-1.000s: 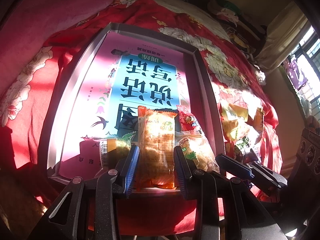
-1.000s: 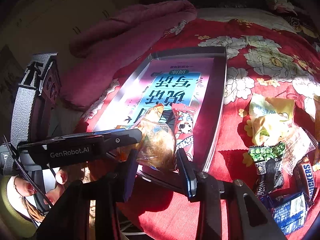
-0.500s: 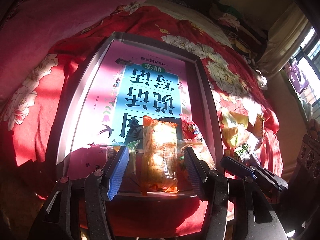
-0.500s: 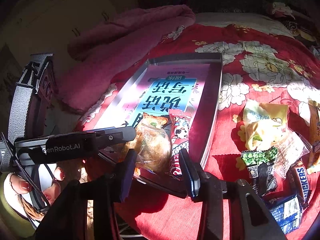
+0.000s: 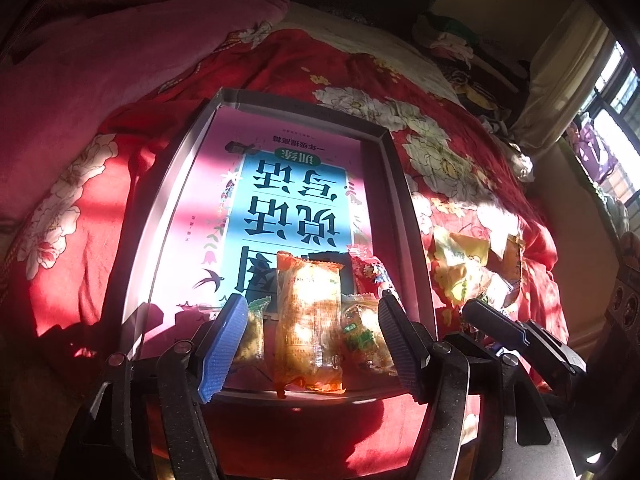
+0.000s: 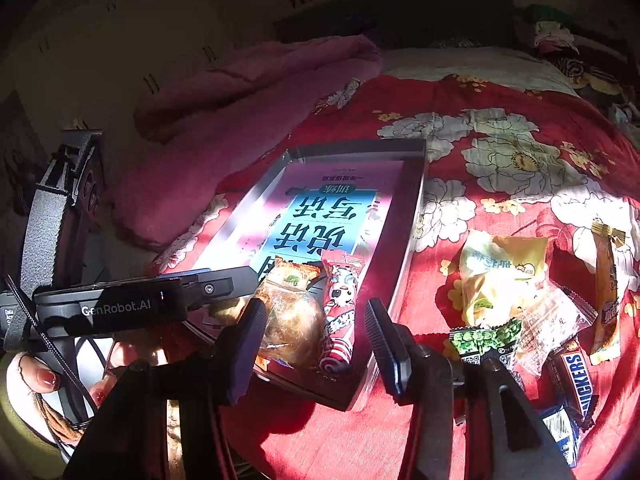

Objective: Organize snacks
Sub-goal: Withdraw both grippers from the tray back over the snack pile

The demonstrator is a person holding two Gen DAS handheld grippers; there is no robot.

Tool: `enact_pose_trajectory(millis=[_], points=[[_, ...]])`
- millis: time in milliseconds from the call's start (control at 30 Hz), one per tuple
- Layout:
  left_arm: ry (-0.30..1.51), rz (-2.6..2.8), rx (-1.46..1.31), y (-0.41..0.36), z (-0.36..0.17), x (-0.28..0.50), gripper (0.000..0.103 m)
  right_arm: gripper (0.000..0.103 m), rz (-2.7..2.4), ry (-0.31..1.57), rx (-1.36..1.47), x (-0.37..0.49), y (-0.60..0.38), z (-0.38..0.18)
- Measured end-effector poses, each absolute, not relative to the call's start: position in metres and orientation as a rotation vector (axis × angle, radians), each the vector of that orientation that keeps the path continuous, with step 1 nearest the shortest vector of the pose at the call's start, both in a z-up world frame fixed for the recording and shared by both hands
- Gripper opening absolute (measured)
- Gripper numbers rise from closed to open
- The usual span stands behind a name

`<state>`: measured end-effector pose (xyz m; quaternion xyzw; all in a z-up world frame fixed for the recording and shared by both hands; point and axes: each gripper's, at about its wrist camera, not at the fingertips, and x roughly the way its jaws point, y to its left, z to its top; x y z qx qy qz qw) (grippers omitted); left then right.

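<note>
A shallow grey box (image 5: 394,168) with a pink and blue printed bottom lies on the red flowered bedspread. Along its near edge lie an orange packet (image 5: 310,320), a clear green-print packet (image 5: 360,336), a small green-topped packet (image 5: 252,334) and a red cartoon packet (image 5: 366,270). My left gripper (image 5: 312,344) is open around the orange packet without touching it. My right gripper (image 6: 312,344) is open and empty over the box's near corner (image 6: 416,200), with the clear packet (image 6: 292,320) and red packet (image 6: 340,312) between its jaws.
A heap of loose snacks lies right of the box: a yellow bag (image 6: 500,276), a green pea packet (image 6: 484,340), a Snickers bar (image 6: 576,380), a blue packet (image 6: 560,428). A pink blanket (image 5: 120,60) is bunched at the back left. The left gripper's body (image 6: 132,308) crosses the right wrist view.
My left gripper has opened off the orange packet, which now lies in the box, and has drawn back. My right gripper has also pulled back a little.
</note>
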<state>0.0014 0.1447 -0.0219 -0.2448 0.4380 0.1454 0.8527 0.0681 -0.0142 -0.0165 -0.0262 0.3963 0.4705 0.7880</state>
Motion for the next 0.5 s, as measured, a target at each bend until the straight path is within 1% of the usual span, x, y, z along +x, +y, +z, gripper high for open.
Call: enact_pose_trajectory(millis=[100, 133, 200, 333, 433, 500], points=[[0.912, 0.300, -0.493, 0.139, -0.015, 0.001, 0.070, 0.053, 1.008, 0.822, -0.057, 0.065, -0.019, -0.010], [0.906, 0.297, -0.487, 0.138, -0.012, 0.001, 0.070, 0.056, 1.003, 0.811, -0.059, 0.064, -0.021, -0.007], [0.891, 0.297, -0.475, 0.134, -0.006, 0.001, 0.070, 0.059, 0.994, 0.789, -0.062, 0.063, -0.025, -0.002], [0.869, 0.294, -0.454, 0.125, 0.004, 0.000, 0.071, 0.061, 0.971, 0.767, -0.058, 0.061, -0.036, 0.006], [0.853, 0.286, -0.443, 0.118, 0.009, -0.002, 0.078, 0.062, 0.955, 0.743, -0.050, 0.060, -0.047, 0.010], [0.856, 0.275, -0.432, 0.113, 0.012, 0.000, 0.078, 0.063, 0.942, 0.733, -0.044, 0.060, -0.053, 0.013]])
